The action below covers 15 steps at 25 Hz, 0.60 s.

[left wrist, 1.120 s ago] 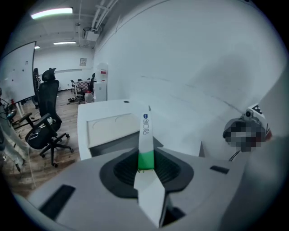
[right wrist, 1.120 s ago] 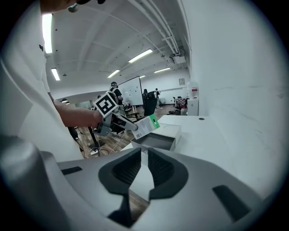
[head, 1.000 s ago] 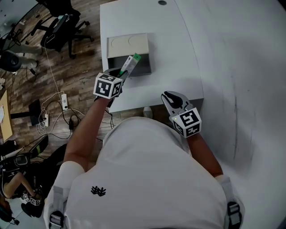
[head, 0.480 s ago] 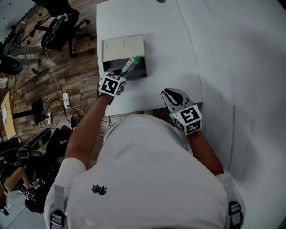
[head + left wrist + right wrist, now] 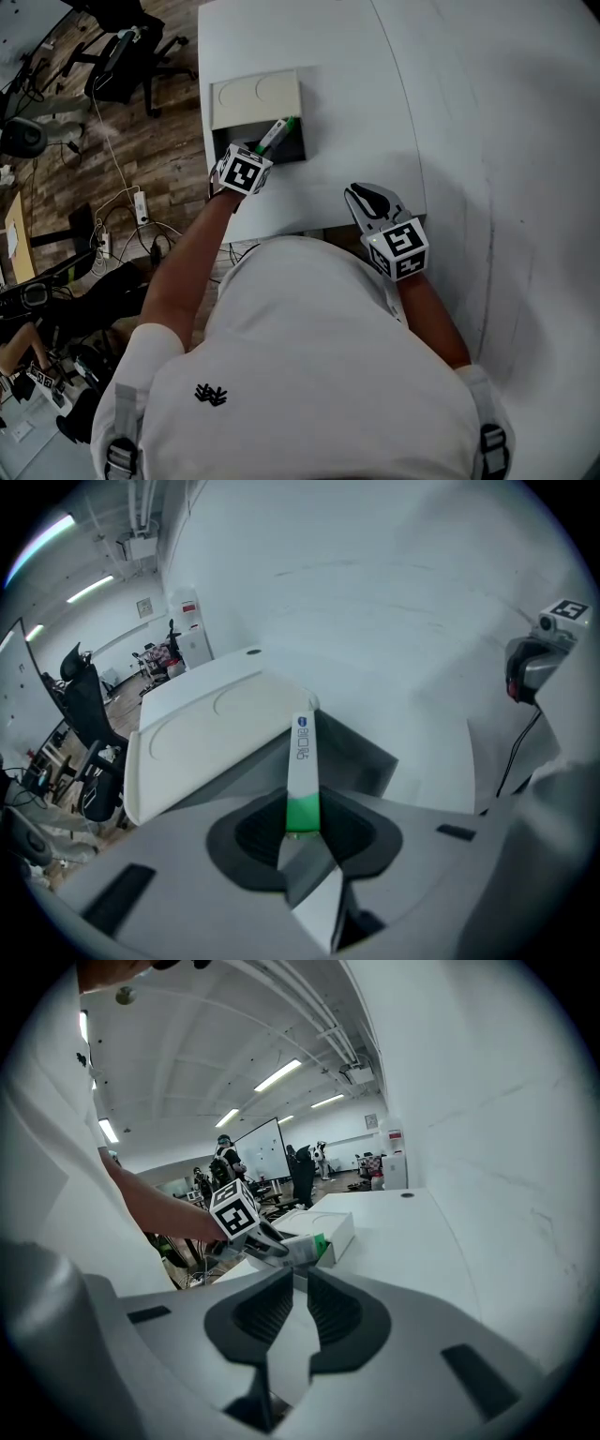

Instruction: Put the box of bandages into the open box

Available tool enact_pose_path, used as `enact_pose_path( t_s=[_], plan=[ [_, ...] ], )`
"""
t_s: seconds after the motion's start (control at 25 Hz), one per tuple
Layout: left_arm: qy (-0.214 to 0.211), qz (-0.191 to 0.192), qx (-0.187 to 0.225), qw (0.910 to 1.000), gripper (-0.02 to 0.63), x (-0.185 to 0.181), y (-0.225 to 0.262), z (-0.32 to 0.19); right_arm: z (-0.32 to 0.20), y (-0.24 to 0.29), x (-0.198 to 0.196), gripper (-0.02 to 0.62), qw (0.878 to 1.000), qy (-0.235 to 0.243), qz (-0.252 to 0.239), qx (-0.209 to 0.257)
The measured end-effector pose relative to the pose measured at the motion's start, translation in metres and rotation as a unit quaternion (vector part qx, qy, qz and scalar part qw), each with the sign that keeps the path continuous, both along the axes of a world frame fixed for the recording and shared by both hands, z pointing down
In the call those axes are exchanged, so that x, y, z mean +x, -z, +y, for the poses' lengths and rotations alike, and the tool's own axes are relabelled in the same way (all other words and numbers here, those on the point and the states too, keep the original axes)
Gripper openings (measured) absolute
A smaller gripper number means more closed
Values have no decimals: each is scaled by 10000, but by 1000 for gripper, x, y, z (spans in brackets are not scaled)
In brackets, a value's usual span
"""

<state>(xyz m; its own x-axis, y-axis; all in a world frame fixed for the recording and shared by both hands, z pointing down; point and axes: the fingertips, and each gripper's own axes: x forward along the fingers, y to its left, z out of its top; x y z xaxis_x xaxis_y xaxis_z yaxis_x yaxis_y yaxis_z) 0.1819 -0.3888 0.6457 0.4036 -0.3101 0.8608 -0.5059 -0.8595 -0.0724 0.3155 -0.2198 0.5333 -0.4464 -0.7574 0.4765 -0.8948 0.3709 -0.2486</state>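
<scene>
In left gripper (image 5: 302,829), bandage box (image 5: 303,761).

Two grippers (image 5: 262,150) (image 5: 367,197), one bandage box (image 5: 278,134), one case (image 5: 255,92)

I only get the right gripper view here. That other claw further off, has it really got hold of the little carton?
Observer: Yes. In the left gripper view, the left gripper is clamped on the green end of the bandage box.
Operator: So is it inside the big box?
Observer: Not lying in it yet. The head view shows it held at a slant over the dark inside of the open box.
Operator: And where is my own claw?
Observer: From above, the right gripper hangs over the near edge of the table, well apart from that box.
</scene>
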Motion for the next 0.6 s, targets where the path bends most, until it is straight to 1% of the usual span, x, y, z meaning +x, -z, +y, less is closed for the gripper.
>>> enact_pose_path(
  t_s=[0.16, 0.32, 0.44, 0.6],
  plan=[
    [-71, -112, 37, 9999, 97, 4, -6, -2, -3, 0, 5, 49, 10000, -16, 4, -28],
    [-102, -116, 60, 9999, 101, 6, -10, -1, -4, -2, 5, 49, 10000, 7, 12, -59],
    [-128, -100, 69, 9998, 140, 7, -14, -1, -6, -6, 4, 51, 10000, 54, 16, -75],
    [-106, -29, 75, 9999, 163, 8, -9, 1, -8, -4, 1, 51, 9999, 141, 33, -84]
  ],
)
